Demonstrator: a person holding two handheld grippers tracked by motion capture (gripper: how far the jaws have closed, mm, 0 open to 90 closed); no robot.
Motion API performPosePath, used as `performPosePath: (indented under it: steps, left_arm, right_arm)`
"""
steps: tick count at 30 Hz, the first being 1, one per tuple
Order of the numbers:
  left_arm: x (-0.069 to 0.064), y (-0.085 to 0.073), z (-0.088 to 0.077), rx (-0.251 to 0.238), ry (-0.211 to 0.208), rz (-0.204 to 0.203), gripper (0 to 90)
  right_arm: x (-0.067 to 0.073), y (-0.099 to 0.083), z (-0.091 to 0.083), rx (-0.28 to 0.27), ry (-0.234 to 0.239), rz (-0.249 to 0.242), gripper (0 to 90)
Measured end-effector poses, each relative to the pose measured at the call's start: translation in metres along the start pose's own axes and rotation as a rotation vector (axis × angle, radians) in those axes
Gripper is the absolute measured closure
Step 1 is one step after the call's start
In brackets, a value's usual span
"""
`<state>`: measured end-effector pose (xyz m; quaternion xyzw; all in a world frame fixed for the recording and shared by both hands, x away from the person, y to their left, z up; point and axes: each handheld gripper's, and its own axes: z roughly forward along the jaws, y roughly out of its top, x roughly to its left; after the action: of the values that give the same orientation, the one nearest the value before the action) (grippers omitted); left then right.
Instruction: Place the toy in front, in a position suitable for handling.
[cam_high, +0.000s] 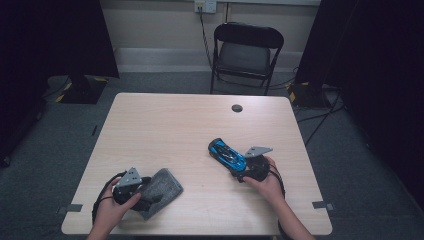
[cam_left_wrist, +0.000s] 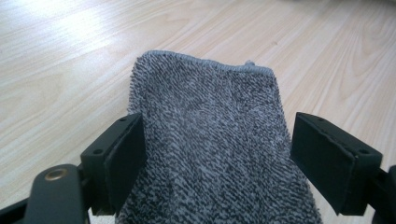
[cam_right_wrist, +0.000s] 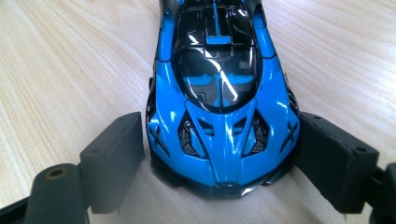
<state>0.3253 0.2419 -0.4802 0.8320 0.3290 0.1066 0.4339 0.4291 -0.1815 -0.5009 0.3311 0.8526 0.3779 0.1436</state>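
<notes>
A grey terry cloth (cam_high: 162, 189) lies flat in the lower left of the high view, near the table's front edge; in the left gripper view (cam_left_wrist: 210, 140) its hemmed end points away up the frame. A glossy blue and black toy car (cam_high: 227, 154) stands on its wheels right of centre, angled toward upper left

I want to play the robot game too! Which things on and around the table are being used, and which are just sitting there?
Being used:
- grey cloth, between the left gripper fingers
- blue toy car, between the right gripper fingers

Just sitting there:
- black folding chair behind the table
- round dark cap near the table's far edge
</notes>
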Motion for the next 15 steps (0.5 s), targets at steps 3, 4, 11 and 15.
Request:
performPosePath:
  steps: [3,4,11,15]
  left_arm:
    - [0.0,0.001,-0.001,-0.008,-0.001,-0.004,17.9]
    - [0.0,0.001,-0.002,-0.012,0.001,-0.001,17.9]
    - [0.001,0.004,-0.007,-0.02,0.019,0.002,17.9]
    - [-0.001,0.002,-0.011,-0.018,0.019,0.003,18.0]
  right_arm:
    - [-0.001,0.0,0.0,-0.005,-0.005,0.004,22.1]
    - [-0.001,0.0,-0.001,-0.009,-0.004,0.004,22.8]
    - [-0.002,0.0,-0.001,-0.01,-0.003,0.001,23.3]
    - [-0.002,0.001,0.0,-0.008,-0.001,0.002,20.7]
